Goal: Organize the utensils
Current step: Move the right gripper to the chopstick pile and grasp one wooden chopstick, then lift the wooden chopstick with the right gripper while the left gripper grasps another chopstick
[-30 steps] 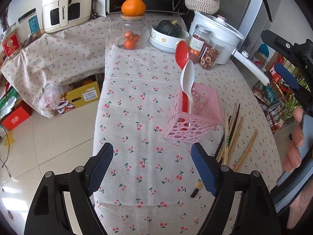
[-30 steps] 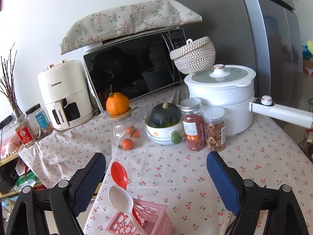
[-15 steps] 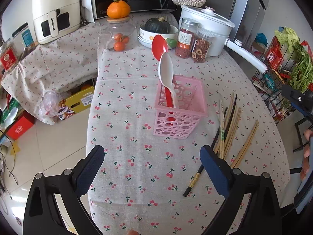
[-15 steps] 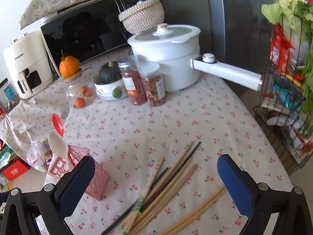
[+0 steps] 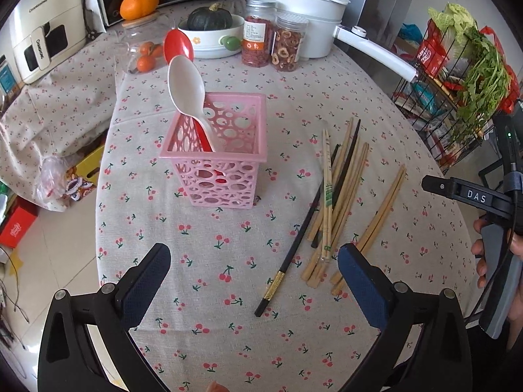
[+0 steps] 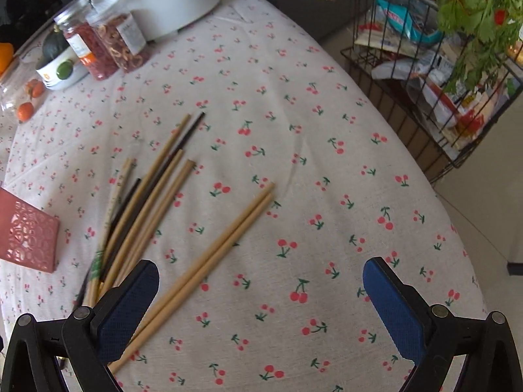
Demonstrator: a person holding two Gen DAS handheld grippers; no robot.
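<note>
A pink perforated basket stands on the cherry-print tablecloth and holds a white spoon and a red spoon. To its right lies a loose pile of several wooden and dark chopsticks, with a separate pair beside it. My left gripper is open and empty above the near table edge. My right gripper is open and empty, low over the cloth, its left finger over the near ends of the chopsticks. The basket's corner shows at the right wrist view's left edge.
At the back stand a white pot with a long handle, two jars, a bowl with a squash, a glass jar of oranges, an air fryer. A wire rack with vegetables stands right of the table.
Both grippers have pulled back and tilted down. The right one has swung from facing the appliances to looking down on the chopsticks. Both stay open and empty.
</note>
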